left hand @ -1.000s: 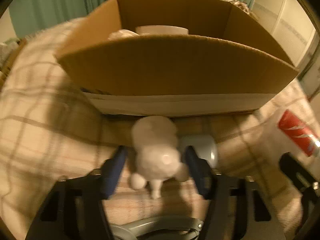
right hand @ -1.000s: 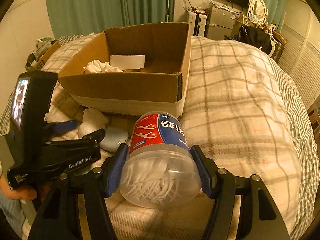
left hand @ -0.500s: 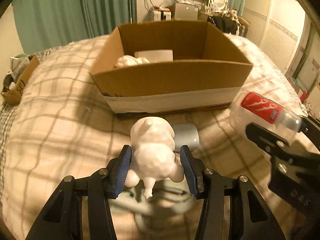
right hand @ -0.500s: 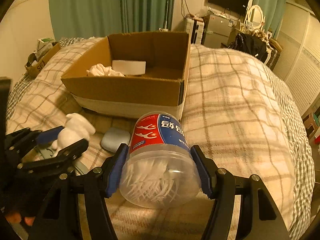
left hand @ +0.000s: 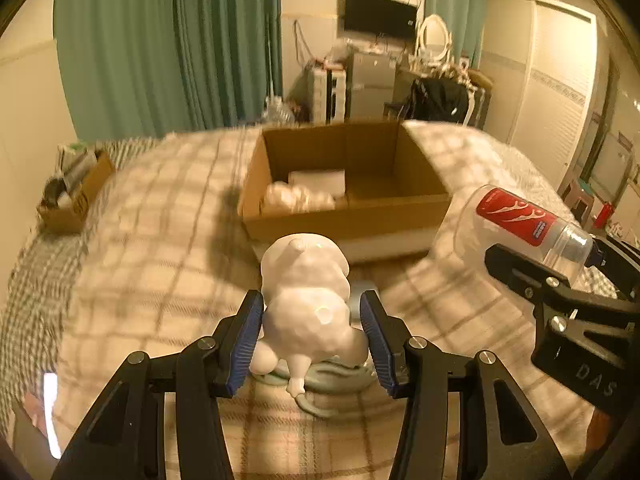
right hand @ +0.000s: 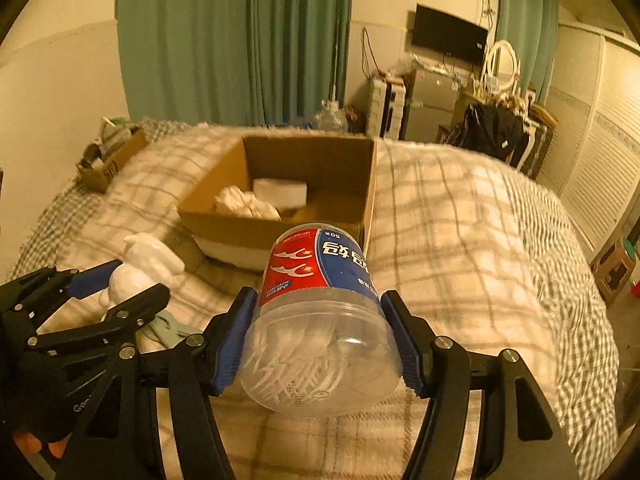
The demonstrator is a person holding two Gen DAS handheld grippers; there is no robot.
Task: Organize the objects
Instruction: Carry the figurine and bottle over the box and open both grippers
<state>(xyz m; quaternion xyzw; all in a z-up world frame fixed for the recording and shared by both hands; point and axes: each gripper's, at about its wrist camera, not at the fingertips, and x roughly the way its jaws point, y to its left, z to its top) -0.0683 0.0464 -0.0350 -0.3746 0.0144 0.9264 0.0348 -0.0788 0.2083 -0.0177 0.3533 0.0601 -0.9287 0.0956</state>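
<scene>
My left gripper (left hand: pixel 311 338) is shut on a white figurine (left hand: pixel 306 304) and holds it above the bed, in front of the open cardboard box (left hand: pixel 344 224). My right gripper (right hand: pixel 318 338) is shut on a clear plastic jar (right hand: pixel 320 320) with a red and blue label, full of white sticks. The jar also shows at the right of the left wrist view (left hand: pixel 516 224). The figurine shows at the left of the right wrist view (right hand: pixel 140 270). The box (right hand: pixel 248 232) holds a white cloth (right hand: pixel 244 204) and a white block (right hand: pixel 280 192).
A pale blue-grey object (left hand: pixel 332 376) lies on the checked bedspread (left hand: pixel 160 280) under the figurine. A small cardboard box (left hand: pixel 72 200) of items sits at the bed's far left. Furniture and a TV stand beyond the bed.
Both grippers have risen and drawn back from the box with their objects held. The box now looks farther away and lower in both views.
</scene>
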